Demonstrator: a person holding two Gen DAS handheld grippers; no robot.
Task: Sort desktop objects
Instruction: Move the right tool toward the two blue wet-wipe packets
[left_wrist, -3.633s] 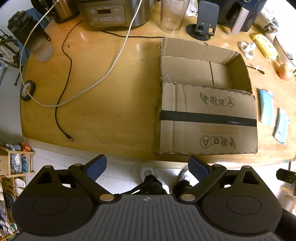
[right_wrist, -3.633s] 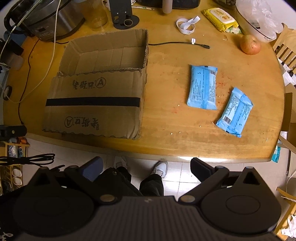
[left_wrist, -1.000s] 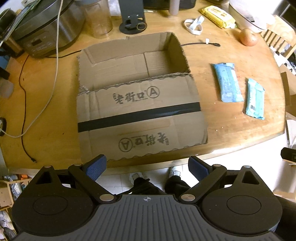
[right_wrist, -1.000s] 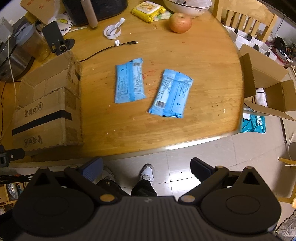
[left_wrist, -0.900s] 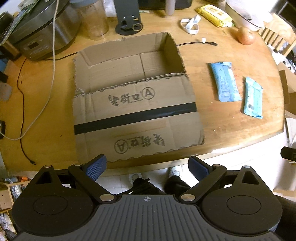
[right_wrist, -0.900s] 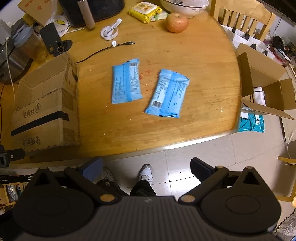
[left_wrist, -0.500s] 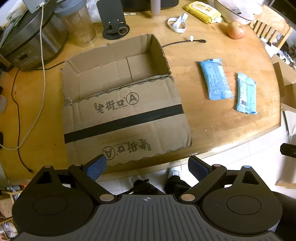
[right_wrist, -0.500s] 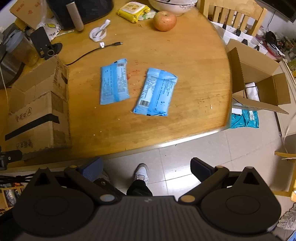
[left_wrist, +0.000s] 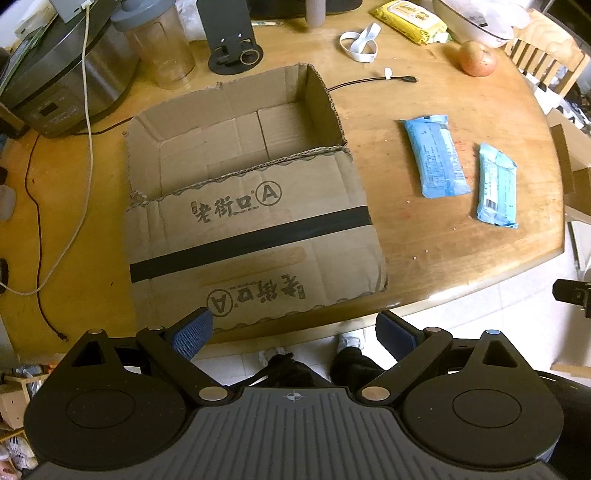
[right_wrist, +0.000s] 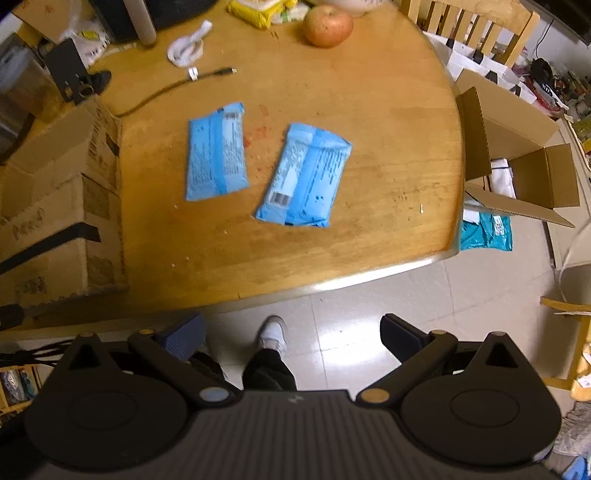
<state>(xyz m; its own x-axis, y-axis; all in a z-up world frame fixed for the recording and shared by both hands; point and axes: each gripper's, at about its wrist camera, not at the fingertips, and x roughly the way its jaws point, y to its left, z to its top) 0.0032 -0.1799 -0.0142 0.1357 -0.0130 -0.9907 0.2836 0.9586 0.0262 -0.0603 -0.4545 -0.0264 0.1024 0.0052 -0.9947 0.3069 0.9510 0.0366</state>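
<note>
An open, empty cardboard box (left_wrist: 243, 162) lies on the wooden table (left_wrist: 424, 236), its printed flap folded toward me. Two blue packets lie to its right: one (left_wrist: 436, 160) nearer the box, one (left_wrist: 496, 184) nearer the table edge. In the right wrist view they show as the left packet (right_wrist: 216, 151) and the right packet (right_wrist: 304, 175), with the box (right_wrist: 55, 192) at far left. My left gripper (left_wrist: 293, 334) is open and empty, above the table's front edge. My right gripper (right_wrist: 291, 334) is open and empty, over the floor short of the table.
At the back stand a rice cooker (left_wrist: 55, 85), a clear jar (left_wrist: 162, 48), a black stand (left_wrist: 231, 40), a white strap (left_wrist: 360, 40), a black cable (left_wrist: 369, 81), a yellow wipes pack (left_wrist: 410, 16) and an apple (right_wrist: 328, 23). An open carton (right_wrist: 517, 162) and chairs stand right of the table.
Both grippers have drifted right and slightly forward. The box and packets sit lower and nearer in the views. Both grippers stayed open.
</note>
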